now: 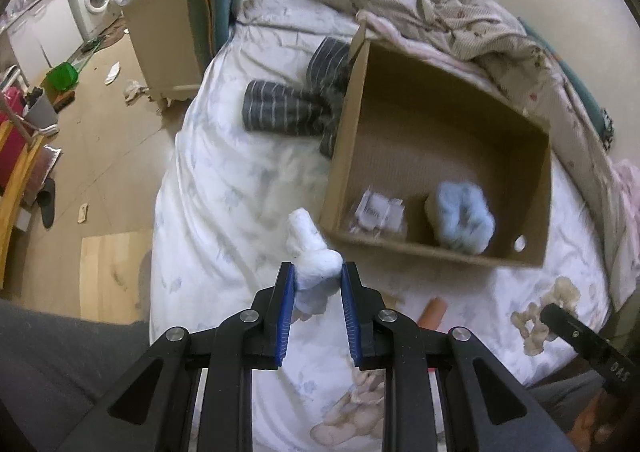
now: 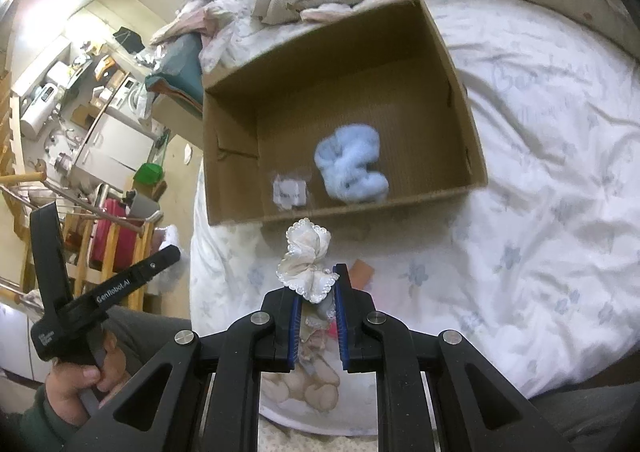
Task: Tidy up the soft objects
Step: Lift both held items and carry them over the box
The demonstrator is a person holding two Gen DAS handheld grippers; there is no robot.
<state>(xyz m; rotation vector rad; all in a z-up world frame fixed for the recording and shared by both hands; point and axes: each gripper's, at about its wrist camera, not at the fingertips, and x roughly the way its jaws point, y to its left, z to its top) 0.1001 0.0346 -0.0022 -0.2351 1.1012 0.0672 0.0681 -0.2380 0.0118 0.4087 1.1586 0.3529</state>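
Bed point(image 1: 224, 180) with cardboard box point(image 1: 532, 188); each gripper clamps a soft item

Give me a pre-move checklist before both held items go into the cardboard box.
1. Left gripper clamped on the white fluffy item: ok, pads press both sides.
2. Right gripper clamped on the lace-trimmed cloth: ok, pinched between the pads.
3. Cardboard box open and facing up: ok.
4. Room left inside the box: ok; only the blue fluffy item and a small white packet lie on its floor.
5. Held items above the box opening: not ok; both hang short of the near wall, over the bedsheet.
6. Held items fully clear of the bed: cannot tell; their lower ends are hidden behind the fingers.
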